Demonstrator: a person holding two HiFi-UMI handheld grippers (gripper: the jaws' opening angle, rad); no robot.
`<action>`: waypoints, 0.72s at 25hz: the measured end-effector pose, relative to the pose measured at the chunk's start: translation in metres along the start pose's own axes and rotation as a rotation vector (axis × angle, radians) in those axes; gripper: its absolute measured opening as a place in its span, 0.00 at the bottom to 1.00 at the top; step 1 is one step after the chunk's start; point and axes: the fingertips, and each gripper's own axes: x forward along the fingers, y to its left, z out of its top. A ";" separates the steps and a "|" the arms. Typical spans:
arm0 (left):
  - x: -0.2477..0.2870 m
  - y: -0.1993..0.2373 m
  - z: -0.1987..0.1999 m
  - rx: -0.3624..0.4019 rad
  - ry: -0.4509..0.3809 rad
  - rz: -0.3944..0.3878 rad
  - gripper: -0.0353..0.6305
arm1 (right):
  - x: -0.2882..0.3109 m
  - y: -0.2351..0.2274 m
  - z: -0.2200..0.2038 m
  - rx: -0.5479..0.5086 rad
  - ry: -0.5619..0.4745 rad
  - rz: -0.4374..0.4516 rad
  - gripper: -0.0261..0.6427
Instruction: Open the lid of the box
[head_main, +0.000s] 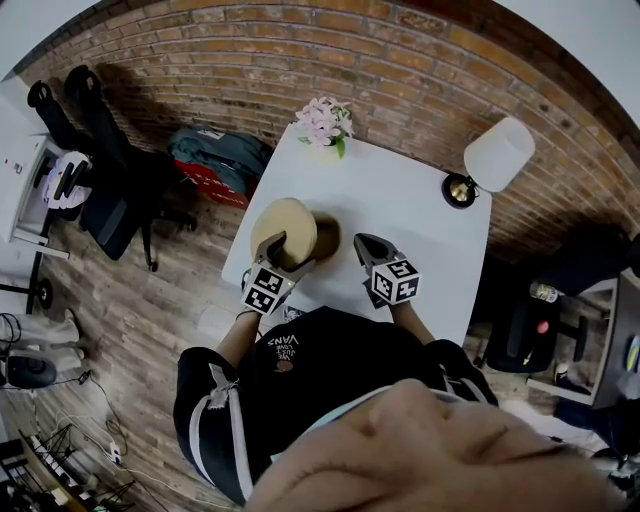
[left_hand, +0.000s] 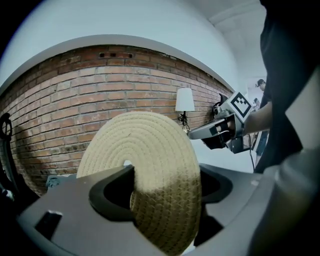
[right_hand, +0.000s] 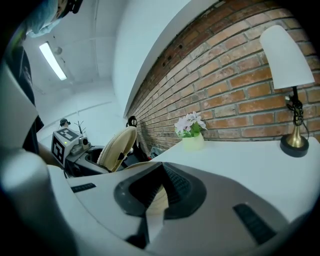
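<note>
Left tongs (head_main: 285, 255) are clamped on the lid (head_main: 285, 225) and hold the round woven disc tilted up on edge, lifted off the box (head_main: 328, 238) and leaning to its left. The left gripper view shows the grip from close by. One jaw presses on each face of the lid (left_hand: 145, 150), low on its rim, and the coiled weave fills the middle of the picture. The box does not show in that view.

In the head view the box sits near the front edge of the white table (head_main: 400, 190). Its dark mouth is uncovered, just right of the raised lid. Behind it, at the table's far edge, stand pink flowers (head_main: 325, 122).

Right tongs (head_main: 362, 245) lie just right of the box, with their tips towards it and their jaws together. The right gripper view shows the jaws meeting at the tips, and the tan weave of the box (right_hand: 156, 196) lies just beyond them. I cannot tell whether the tips touch its rim. Only this view shows the lid (right_hand: 117, 147) nearly edge-on, with the left tongs (right_hand: 120, 156) gripping it from below.

The left gripper view shows the right tongs (left_hand: 192, 135) from the side, level over the table.

At the far right corner stands a lamp (head_main: 497, 155) with a white shade and a brass foot. It shows in all three views, against the brick wall (head_main: 400, 60).
</note>
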 end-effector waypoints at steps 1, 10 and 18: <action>-0.002 0.001 -0.002 -0.009 -0.004 0.007 0.60 | -0.001 0.001 0.000 0.003 0.001 -0.001 0.04; -0.023 0.018 -0.015 -0.088 -0.043 0.086 0.60 | 0.000 0.007 -0.004 0.011 0.021 -0.003 0.04; -0.041 0.027 -0.022 -0.129 -0.075 0.133 0.60 | -0.001 0.014 -0.008 0.028 0.034 0.000 0.04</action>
